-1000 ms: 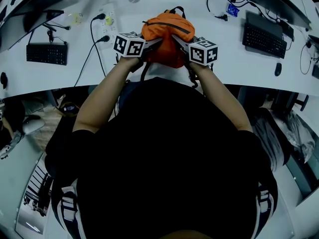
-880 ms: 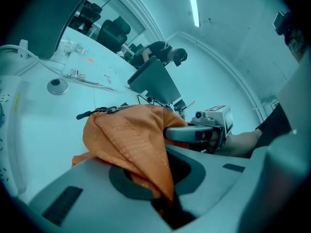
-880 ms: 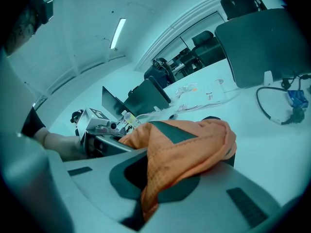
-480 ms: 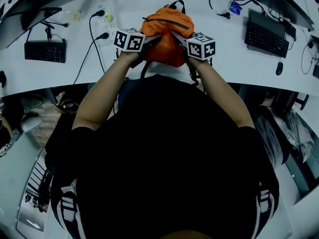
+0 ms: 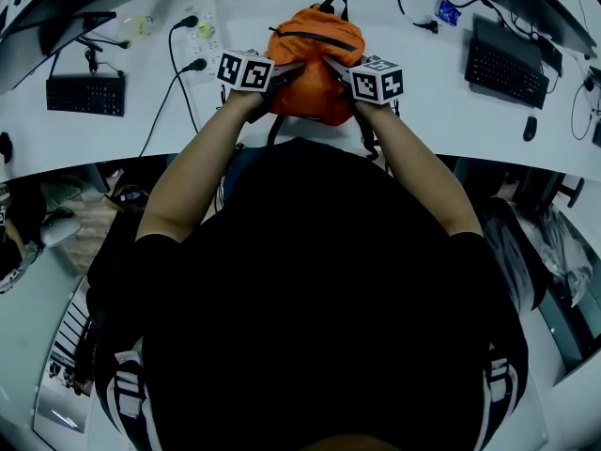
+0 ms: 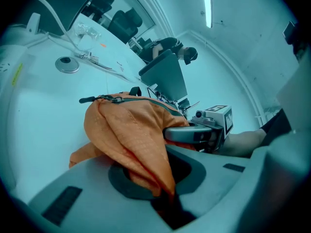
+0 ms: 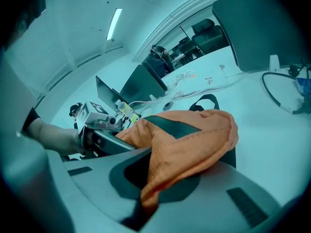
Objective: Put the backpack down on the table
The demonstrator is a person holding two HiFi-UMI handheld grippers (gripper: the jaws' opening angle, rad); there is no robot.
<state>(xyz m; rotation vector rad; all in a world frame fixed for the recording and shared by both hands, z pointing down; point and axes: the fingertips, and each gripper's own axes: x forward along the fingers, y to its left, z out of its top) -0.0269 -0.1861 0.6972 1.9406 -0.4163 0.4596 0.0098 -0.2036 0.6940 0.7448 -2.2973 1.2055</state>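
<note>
An orange backpack (image 5: 313,59) with black straps and a dark zip sits low over the white table (image 5: 141,111), straight ahead of me. My left gripper (image 5: 286,71) is shut on a fold of its orange fabric at its left side; in the left gripper view the backpack (image 6: 131,135) is pinched between the jaws of the left gripper (image 6: 165,191). My right gripper (image 5: 336,69) is shut on the backpack's right side, and the cloth of the backpack (image 7: 189,140) runs into the right gripper (image 7: 146,198). Whether the backpack's bottom touches the table is hidden.
A power strip (image 5: 202,31) with black cables lies left of the backpack. Black keyboards sit at the far left (image 5: 84,95) and far right (image 5: 507,62). A mouse (image 5: 531,128), a blue item (image 5: 441,11) with cable and monitors stand along the back.
Both grippers and the backpack have shifted up in the picture, farther over the table and lower toward it. The grips have not changed.
</note>
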